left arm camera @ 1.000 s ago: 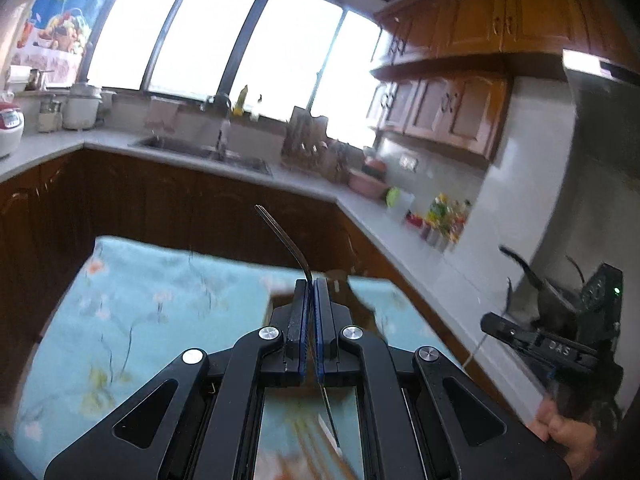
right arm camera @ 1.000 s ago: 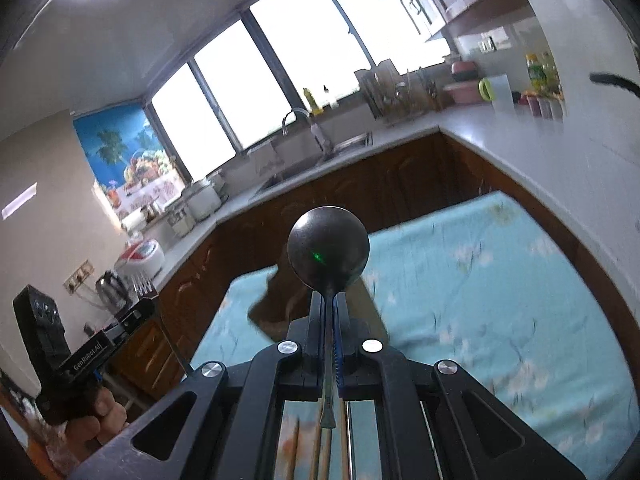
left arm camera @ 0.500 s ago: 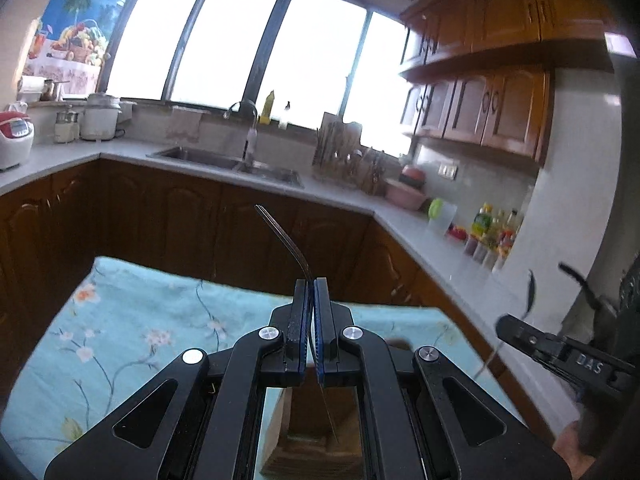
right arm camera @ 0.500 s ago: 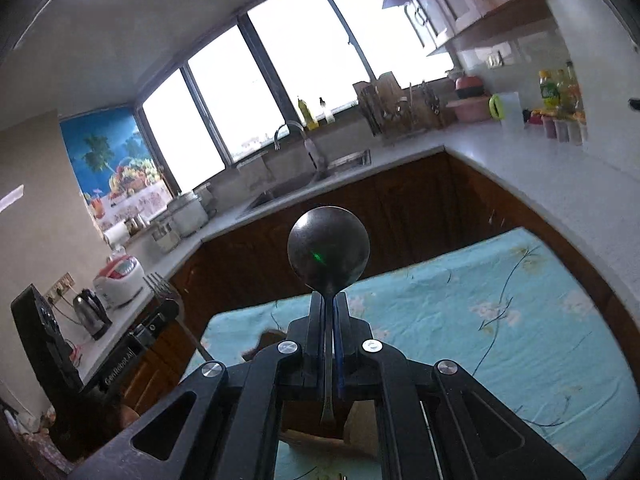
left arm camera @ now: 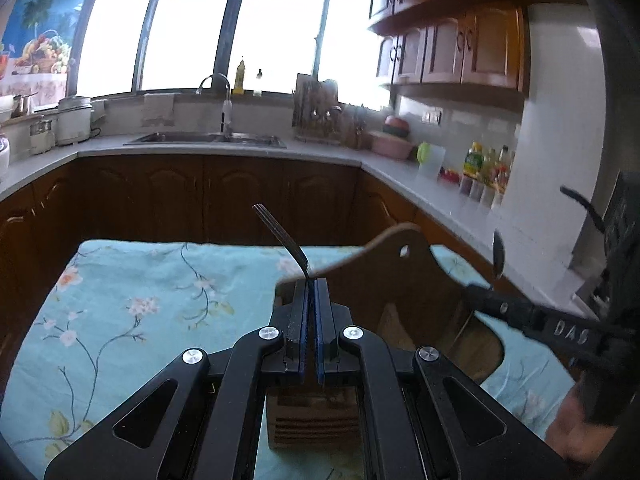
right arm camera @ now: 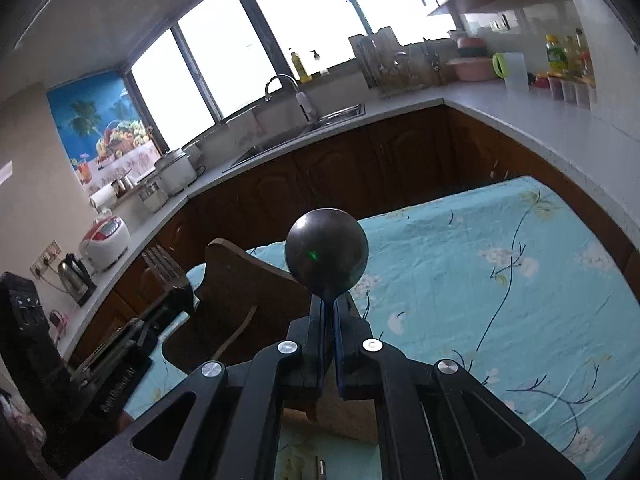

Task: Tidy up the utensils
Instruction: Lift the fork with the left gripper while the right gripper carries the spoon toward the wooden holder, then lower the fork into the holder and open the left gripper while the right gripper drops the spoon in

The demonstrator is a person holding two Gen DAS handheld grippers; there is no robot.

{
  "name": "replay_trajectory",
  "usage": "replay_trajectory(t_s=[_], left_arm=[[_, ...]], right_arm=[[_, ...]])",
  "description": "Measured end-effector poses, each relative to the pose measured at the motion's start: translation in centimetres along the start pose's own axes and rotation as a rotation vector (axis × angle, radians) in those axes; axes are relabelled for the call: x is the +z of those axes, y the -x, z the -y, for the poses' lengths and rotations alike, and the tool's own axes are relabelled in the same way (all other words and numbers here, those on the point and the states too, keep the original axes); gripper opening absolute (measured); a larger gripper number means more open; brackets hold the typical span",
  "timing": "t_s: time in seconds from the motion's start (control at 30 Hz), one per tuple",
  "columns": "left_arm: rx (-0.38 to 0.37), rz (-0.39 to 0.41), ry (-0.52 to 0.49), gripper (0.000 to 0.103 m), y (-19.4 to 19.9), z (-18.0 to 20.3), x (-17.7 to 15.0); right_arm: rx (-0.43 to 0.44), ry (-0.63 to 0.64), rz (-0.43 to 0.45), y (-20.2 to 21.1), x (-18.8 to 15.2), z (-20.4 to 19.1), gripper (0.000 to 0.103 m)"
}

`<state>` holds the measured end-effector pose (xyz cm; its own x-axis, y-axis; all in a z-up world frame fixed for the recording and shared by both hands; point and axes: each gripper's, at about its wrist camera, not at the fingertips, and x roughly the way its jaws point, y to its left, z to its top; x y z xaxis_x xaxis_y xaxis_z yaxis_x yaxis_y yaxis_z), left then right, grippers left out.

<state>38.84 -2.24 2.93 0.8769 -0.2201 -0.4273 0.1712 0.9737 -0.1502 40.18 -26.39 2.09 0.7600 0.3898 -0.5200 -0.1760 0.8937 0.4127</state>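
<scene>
My left gripper (left arm camera: 310,280) is shut on a metal fork (left arm camera: 282,236), tines pointing up and away. It hovers just over a dark wooden utensil holder (left arm camera: 384,280) with a tall back and a hanging hole. My right gripper (right arm camera: 329,300) is shut on a spoon whose round dark bowl (right arm camera: 327,256) faces the camera, above the same holder (right arm camera: 244,292). The right gripper with its spoon (left arm camera: 498,254) shows at the right of the left wrist view. The left gripper and fork (right arm camera: 164,268) show at the left of the right wrist view.
The holder stands on a table under a light blue floral cloth (left arm camera: 132,304). Dark wood cabinets and a grey counter with a sink (left arm camera: 208,138) run behind. Bottles and jars (left arm camera: 484,172) line the right counter. A rice cooker (right arm camera: 106,240) and kettle (right arm camera: 76,280) sit on the left counter.
Both grippers have come lower and closer to the holder, which now looms large under them. Fork and spoon stay gripped as before.
</scene>
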Motion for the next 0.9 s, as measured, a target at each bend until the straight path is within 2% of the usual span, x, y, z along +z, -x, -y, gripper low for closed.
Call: replay_trajectory(t_s=[0.17,0.5,0.6,0.67,0.7,0.77,0.8,0.83,0.9], left_arm=[[-0.005,-0.021,-0.008,0.002,0.2,0.2,-0.8],[-0.009,-0.043,0.032,0.003,0.6,0.0,-0.2],[-0.017,-0.041,0.045,0.01,1.3,-0.1,0.1],[-0.014,-0.029,0.051,0.025,2.1,0.0,0.4],[-0.009,-0.023,0.053,0.029,2.4,-0.1,0.4],[-0.002,-0.01,0.057,0.033,3.2,-0.2,0.5],[0.002,-0.01,0.061,0.033,3.4,-0.4,0.5],[0.005,-0.01,0.071,0.036,3.8,-0.6,0.5],[0.014,-0.007,0.087,0.039,4.5,-1.1,0.4]], right_arm=[[0.001,0.014,-0.011,0.1,0.0,-0.2,0.004],[0.001,-0.001,-0.027,0.2,0.5,-0.1,0.008],[-0.01,0.0,-0.026,0.4,0.4,-0.2,0.009],[-0.003,-0.009,-0.03,0.5,0.3,-0.1,0.009],[-0.003,-0.014,-0.032,0.6,0.3,-0.1,0.01],[-0.011,-0.022,-0.034,0.8,0.2,0.1,0.019],[-0.006,-0.03,-0.032,1.0,0.2,0.2,0.029],[-0.003,-0.036,-0.028,1.3,0.2,0.4,0.033],[-0.004,-0.044,-0.02,2.0,0.1,0.6,0.033]])
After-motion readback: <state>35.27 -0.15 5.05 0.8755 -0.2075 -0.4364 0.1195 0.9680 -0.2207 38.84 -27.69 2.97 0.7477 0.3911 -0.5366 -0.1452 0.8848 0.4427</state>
